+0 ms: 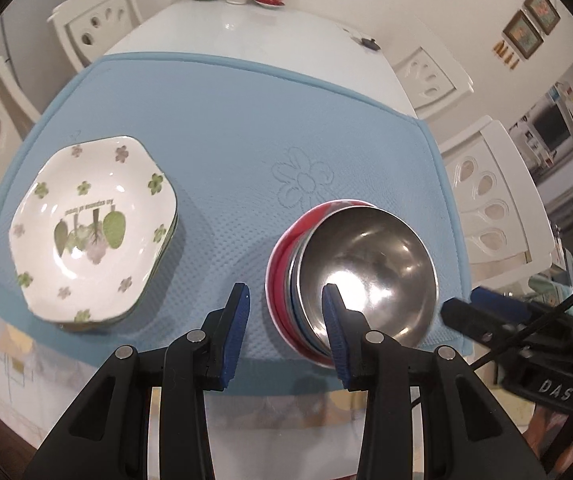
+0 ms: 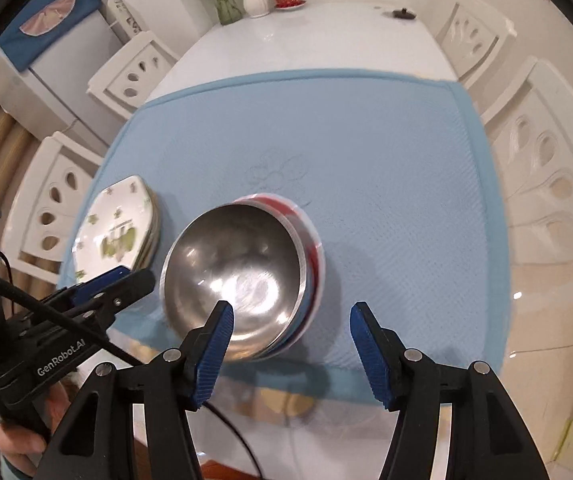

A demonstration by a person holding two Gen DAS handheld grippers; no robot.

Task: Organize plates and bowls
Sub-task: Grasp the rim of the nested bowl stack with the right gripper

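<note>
The left tool (image 1: 286,300) hung with its jaws apart and empty above the near rim of the steel bowl (image 1: 370,268); the right tool (image 2: 292,320) was spread wide, holding nothing. The bowl sat mouth up, tilted, in a stack of bowls (image 1: 282,256) near the front edge of the blue mat (image 1: 226,120). The plates (image 1: 94,228) were stacked well apart to the left. The mat beyond lay bare on the white table (image 1: 246,28), ringed by chairs (image 1: 490,196).

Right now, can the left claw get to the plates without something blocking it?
Probably yes. The left claw hangs open and empty above the mat, and the plates sit on its left with only bare mat between. The bowls are on the other side.
</note>
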